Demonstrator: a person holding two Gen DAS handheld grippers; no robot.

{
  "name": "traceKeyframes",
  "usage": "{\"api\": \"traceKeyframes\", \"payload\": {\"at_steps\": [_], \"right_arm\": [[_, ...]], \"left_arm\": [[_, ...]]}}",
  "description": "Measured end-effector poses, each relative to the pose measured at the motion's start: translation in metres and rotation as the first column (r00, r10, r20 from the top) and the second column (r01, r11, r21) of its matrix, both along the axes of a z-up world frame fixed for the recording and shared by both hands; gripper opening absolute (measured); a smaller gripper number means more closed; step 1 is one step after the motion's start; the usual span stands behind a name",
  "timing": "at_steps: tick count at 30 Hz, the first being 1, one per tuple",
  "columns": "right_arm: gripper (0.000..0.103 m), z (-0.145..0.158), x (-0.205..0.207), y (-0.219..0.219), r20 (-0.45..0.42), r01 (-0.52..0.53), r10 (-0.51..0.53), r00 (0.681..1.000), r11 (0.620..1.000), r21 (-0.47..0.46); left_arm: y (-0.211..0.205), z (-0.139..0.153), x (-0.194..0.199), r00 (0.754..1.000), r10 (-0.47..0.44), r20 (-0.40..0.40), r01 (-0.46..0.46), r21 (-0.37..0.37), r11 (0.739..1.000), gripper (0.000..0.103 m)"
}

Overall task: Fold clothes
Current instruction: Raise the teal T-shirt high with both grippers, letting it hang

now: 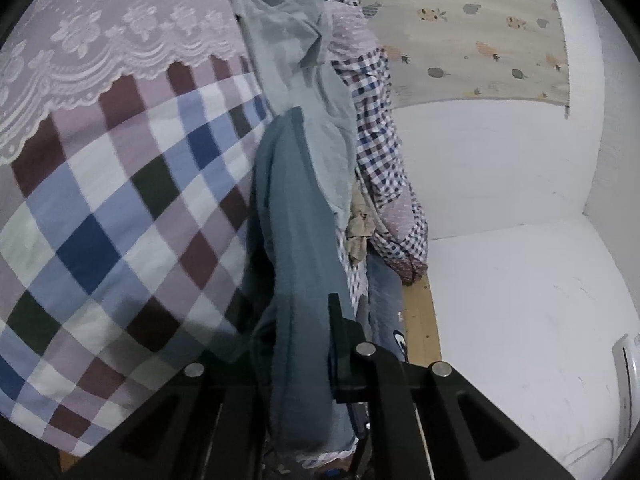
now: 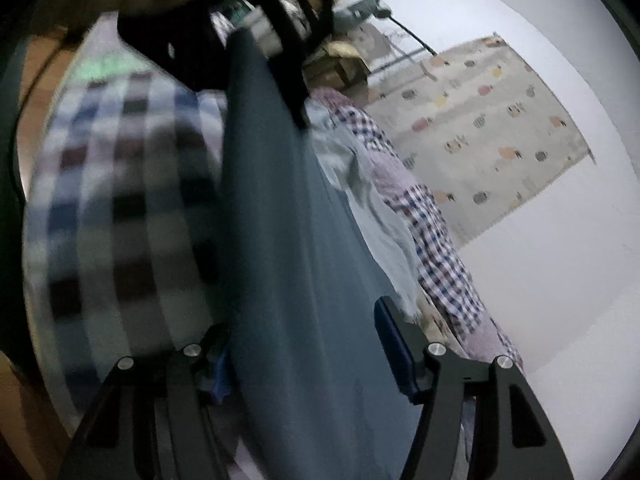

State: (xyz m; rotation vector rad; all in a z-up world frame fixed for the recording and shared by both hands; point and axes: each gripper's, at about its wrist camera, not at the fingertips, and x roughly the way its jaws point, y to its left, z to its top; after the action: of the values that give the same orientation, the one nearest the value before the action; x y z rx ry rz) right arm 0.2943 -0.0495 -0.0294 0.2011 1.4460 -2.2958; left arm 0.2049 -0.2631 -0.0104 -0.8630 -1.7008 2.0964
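Observation:
A dark teal garment point(image 1: 292, 216) hangs in a long strip in the left wrist view. My left gripper point(image 1: 298, 320) is shut on it, and the cloth covers its left finger. The right wrist view shows the same teal garment point(image 2: 288, 240) stretched as a broad sheet. It runs from my left gripper point(image 2: 256, 52) at the top down between the fingers of my right gripper point(image 2: 300, 320). The right gripper stands open, and its blue pad point(image 2: 396, 344) is bare beside the cloth. This view is blurred on the left.
A pile of clothes lies along the bed's far side: a pale grey-blue garment point(image 1: 312, 92) and a small-check shirt point(image 1: 380, 152). The bed has a large-check sheet point(image 1: 120, 216) and a lace cover point(image 1: 100, 28). White wall point(image 1: 500, 200) with a fruit-print cloth point(image 1: 472, 32) stands to the right.

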Motion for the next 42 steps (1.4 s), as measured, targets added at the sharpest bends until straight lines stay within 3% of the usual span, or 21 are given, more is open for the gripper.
{"api": "traceKeyframes", "payload": {"at_steps": [11,23,29,36,39,42], "right_arm": [[0.066,0.008,-0.038,0.106,-0.052,0.193,-0.19,0.98,0.98,0.04],[0.066,-0.002,-0.044,0.222,-0.096,0.386,-0.375,0.922,0.909,0.157],[0.066,-0.001,-0.046,0.26,-0.14,0.429,-0.408,0.902,0.882,0.195],[0.064,-0.011,-0.036,0.276,-0.217,0.416,-0.369,0.904,0.876,0.244],[0.055,-0.017,-0.033,0.277,-0.229,0.4,-0.346,0.91,0.878,0.263],[0.038,-0.023,-0.031,0.277,-0.207,0.384,-0.335,0.919,0.878,0.286]], "left_arm": [[-0.001,0.011,-0.012,0.999,0.032,-0.009,-0.032,0.032,0.999,0.005],[0.0,0.014,-0.016,0.999,0.049,-0.004,-0.048,0.041,0.998,0.005],[-0.001,0.01,-0.014,0.999,0.054,0.008,-0.054,0.05,0.997,0.005],[-0.002,0.007,-0.015,0.998,0.062,0.021,-0.063,0.043,0.997,0.005],[-0.002,0.007,-0.015,0.998,0.063,0.024,-0.063,0.03,0.998,0.005],[-0.002,0.007,-0.014,0.998,0.064,0.028,-0.064,0.022,0.998,0.005]]}}
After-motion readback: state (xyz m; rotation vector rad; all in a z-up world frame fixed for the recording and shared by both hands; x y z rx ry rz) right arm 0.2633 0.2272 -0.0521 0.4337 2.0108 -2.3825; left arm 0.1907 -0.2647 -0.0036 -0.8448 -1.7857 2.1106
